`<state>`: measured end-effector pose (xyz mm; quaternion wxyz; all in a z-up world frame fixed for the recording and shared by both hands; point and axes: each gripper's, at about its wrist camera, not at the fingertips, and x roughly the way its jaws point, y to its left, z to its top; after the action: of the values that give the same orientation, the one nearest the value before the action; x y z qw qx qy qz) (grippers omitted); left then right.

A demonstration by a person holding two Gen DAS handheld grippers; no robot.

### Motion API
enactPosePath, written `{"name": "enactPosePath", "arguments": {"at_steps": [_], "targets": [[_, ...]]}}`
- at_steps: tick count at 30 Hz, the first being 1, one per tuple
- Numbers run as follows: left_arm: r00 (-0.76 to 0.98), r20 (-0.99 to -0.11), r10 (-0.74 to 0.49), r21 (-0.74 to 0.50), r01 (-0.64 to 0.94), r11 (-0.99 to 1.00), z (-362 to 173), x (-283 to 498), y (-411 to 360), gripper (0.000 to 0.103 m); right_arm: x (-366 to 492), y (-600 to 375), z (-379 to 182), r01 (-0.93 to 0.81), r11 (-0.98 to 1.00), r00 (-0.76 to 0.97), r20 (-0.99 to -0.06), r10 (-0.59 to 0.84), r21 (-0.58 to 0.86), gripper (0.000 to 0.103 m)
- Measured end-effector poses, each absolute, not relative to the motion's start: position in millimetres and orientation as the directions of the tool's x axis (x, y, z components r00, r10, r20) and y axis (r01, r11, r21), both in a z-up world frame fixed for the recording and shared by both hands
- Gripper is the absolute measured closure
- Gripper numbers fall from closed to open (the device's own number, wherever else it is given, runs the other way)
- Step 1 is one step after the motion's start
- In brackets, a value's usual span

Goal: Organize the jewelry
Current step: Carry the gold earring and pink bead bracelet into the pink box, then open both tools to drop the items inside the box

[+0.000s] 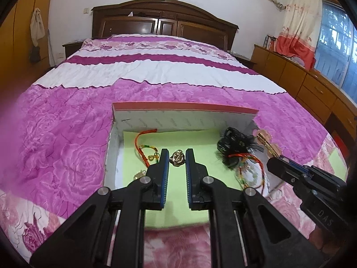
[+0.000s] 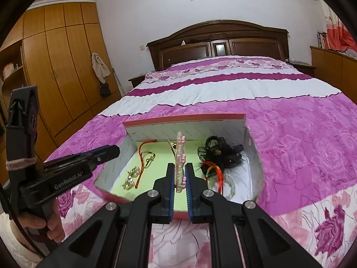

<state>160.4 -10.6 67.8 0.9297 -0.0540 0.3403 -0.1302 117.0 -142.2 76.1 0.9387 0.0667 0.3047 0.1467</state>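
Observation:
An open box (image 1: pixel 183 108) with white walls and a green floor lies on the bed. My left gripper (image 1: pixel 177 157) is open over the box, its fingertips on either side of a gold charm (image 1: pixel 177 159). A red-orange cord bracelet (image 1: pixel 144 147) and gold earrings (image 2: pixel 131 176) lie at the left. A black feathery hair piece (image 1: pixel 232 144) and a bundle of coloured cords (image 2: pixel 214 172) lie at the right. My right gripper (image 2: pixel 179 172) is shut on a pink and gold hair clip (image 2: pixel 180 156), held above the box; it also shows in the left wrist view (image 1: pixel 266 144).
The box sits on a pink and purple rose bedspread (image 1: pixel 67 138). A dark wooden headboard (image 1: pixel 165 20) is at the far end. Wooden drawers (image 1: pixel 312 89) run along the right, a wardrobe (image 2: pixel 55 67) along the left.

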Motion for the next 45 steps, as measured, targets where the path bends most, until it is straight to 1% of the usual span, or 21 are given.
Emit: {"name": "enactPosePath", "arguments": {"at_steps": [9,22,27,29,34,37,39,42,45], "targets": [[0.699,-0.659,-0.277,-0.199,0.193,0.961,46.2,190.9,-20.0,0.097,154.7,-134.6,51.4,-0.200,0.950,0.722,-0.620,0.307,0.238,0.093],[0.626,-0.742,-0.241,-0.188,0.151,0.971,8.6,217.1,-23.7,0.097,199.6,-123.7,20.0,-0.162,0.970,0.656,-0.714,0.244,0.182,0.093],[0.604,-0.756,-0.254,-0.208,0.147,0.967,5.7,220.2,-22.7,0.097,213.6,-128.2,1.3,-0.119,0.976,0.613,-0.759,0.218,0.185,0.092],[0.597,-0.761,-0.254,-0.208,0.147,0.967,5.7,221.3,-23.7,0.096,215.1,-129.3,-1.3,-0.119,0.976,0.617,-0.756,0.219,0.185,0.093],[0.579,-0.773,-0.261,-0.216,0.146,0.965,5.3,222.2,-24.8,0.093,215.9,-129.8,-1.7,-0.116,0.974,0.613,-0.758,0.225,0.195,0.093],[0.582,-0.769,-0.265,-0.219,0.150,0.964,7.9,222.0,-24.0,0.085,215.0,-131.6,-0.6,-0.114,0.972,0.610,-0.757,0.233,0.207,0.092],[0.588,-0.765,-0.264,-0.217,0.151,0.964,10.6,220.4,-24.3,0.080,213.3,-133.5,1.4,-0.116,0.970,0.608,-0.757,0.238,0.212,0.088],[0.594,-0.760,-0.263,-0.215,0.152,0.965,14.8,216.3,-23.5,0.079,209.4,-134.0,3.9,-0.121,0.967,0.611,-0.751,0.250,0.224,0.082],[0.601,-0.752,-0.269,-0.222,0.154,0.963,21.0,211.8,-20.8,0.078,205.7,-134.1,9.8,-0.132,0.965,0.619,-0.741,0.260,0.228,0.081]]}}
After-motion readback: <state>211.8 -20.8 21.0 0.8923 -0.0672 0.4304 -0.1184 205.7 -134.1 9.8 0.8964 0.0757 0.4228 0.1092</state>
